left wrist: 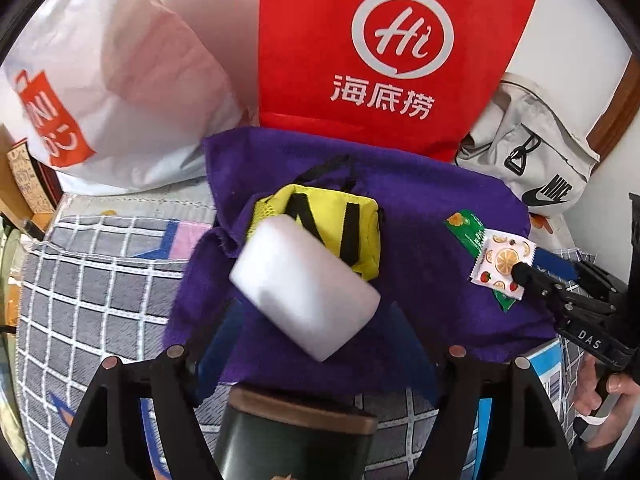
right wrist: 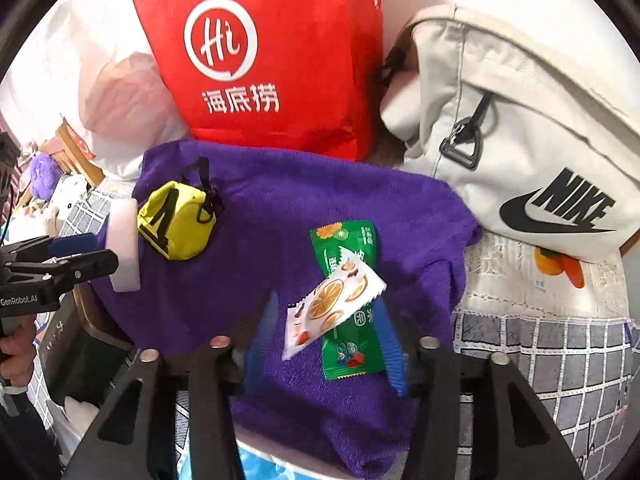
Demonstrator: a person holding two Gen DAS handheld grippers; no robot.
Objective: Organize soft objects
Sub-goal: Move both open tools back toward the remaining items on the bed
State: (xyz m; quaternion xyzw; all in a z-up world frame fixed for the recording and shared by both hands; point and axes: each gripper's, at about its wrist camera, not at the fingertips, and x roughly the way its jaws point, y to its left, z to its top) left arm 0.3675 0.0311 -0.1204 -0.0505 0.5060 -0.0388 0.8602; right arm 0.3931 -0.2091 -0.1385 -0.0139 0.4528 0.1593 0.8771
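On the purple towel [right wrist: 304, 208], your left gripper [left wrist: 312, 356] has its fingers spread around the white foam block [left wrist: 304, 280], not pinching, beside the yellow pouch [left wrist: 340, 224]. Your right gripper [right wrist: 324, 344] stands half open around the overlapping snack packets [right wrist: 340, 304], gripping neither; lift both straight clear.

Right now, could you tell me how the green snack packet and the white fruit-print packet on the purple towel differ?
The green snack packet is the longer one, plain green with small pictures, and lies flat on the purple towel. The white fruit-print packet is shorter and covered with orange slices and strawberries. It lies crosswise over the green one, partly hiding it. Both are sealed wrappers with crimped ends, lying between the right gripper's open jaws.
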